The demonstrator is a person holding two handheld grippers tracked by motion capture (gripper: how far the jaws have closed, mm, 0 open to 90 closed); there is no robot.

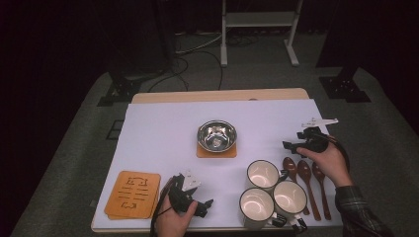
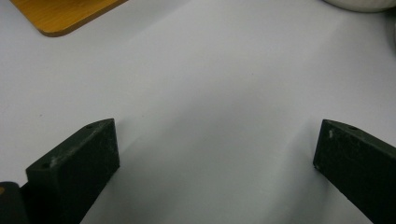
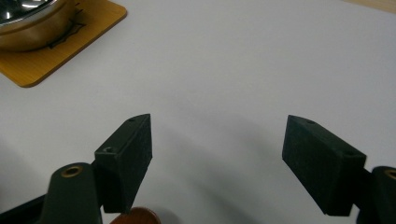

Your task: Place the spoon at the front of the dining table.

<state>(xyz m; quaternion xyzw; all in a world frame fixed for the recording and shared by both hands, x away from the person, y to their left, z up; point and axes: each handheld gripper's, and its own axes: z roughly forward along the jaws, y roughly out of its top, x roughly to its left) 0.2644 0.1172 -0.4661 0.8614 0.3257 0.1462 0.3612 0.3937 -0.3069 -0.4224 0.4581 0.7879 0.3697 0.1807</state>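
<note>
A steel bowl point(image 1: 216, 135) sits on a wooden coaster point(image 1: 202, 152) in the middle of the white mat point(image 1: 163, 123). Three cream mugs point(image 1: 263, 174) cluster at the front right, with three brown wooden spoons point(image 1: 306, 177) lying beside them. My right gripper point(image 1: 291, 144) hovers just beyond the spoons, pointing left; in the right gripper view point(image 3: 217, 135) it is open over bare mat, the bowl point(image 3: 23, 23) far left and a spoon tip point(image 3: 137, 217) below. My left gripper point(image 1: 205, 206) rests near the front edge, left of the mugs, open point(image 2: 217, 140) with nothing between its jaws.
A stack of wooden coasters point(image 1: 133, 194) lies at the front left corner; its corner point(image 2: 65, 14) appears in the left gripper view, and a mug's base point(image 2: 359, 3) at the top right. A small white part point(image 1: 318, 121) lies near the mat's right edge.
</note>
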